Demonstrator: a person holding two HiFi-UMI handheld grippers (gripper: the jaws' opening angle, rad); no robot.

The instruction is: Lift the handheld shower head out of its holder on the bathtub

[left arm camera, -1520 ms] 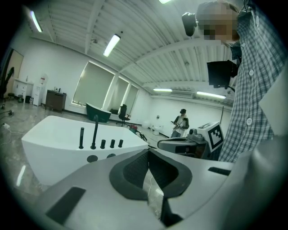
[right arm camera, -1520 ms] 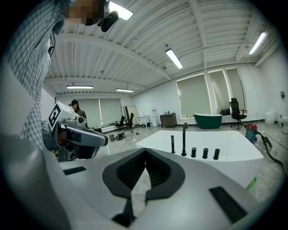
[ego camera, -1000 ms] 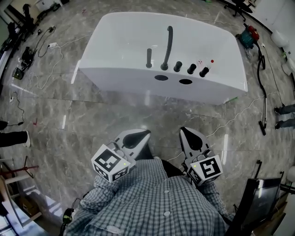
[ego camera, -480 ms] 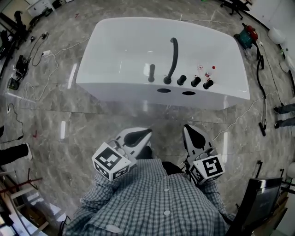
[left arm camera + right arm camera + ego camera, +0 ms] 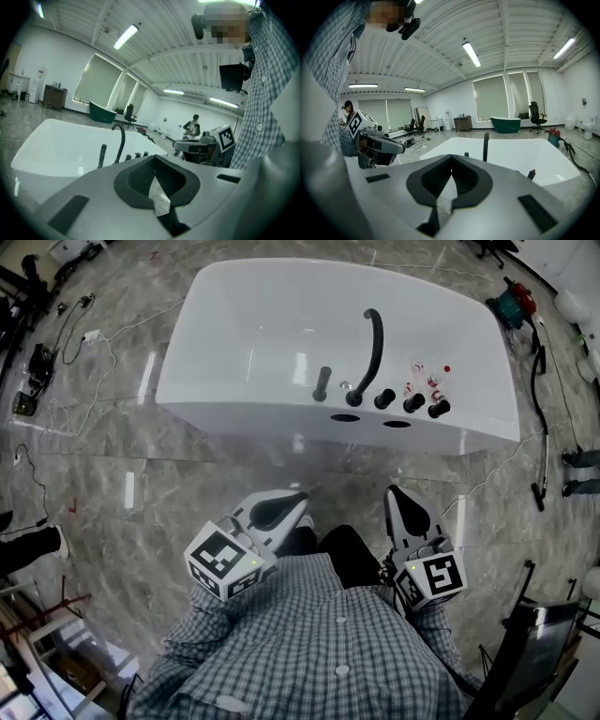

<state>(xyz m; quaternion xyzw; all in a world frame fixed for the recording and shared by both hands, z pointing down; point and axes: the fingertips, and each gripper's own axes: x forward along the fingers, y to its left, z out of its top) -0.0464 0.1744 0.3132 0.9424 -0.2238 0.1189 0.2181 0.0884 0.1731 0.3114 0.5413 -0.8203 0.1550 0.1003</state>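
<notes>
- left gripper [image 5: 289,504]: jaws pressed together, nothing between them, held close to the checked shirt [image 5: 309,643]
- right gripper [image 5: 399,510]: same, jaws pressed together, empty
- handheld shower head [image 5: 322,383]: upright in its holder on the near deck of the bathtub [image 5: 234,324], just at 9 o'clock of the curved spout [image 5: 374,338]
- knobs [image 5: 412,402]: in a row at 3 o'clock of the spout base
- tub at 12 o'clock of both grippers, well apart, bare floor [image 5: 187,474] between

The head view looks steeply down onto the bathtub [image 5: 234,413]; both gripper views face that same bathtub nearly level, from its tap side.
</notes>
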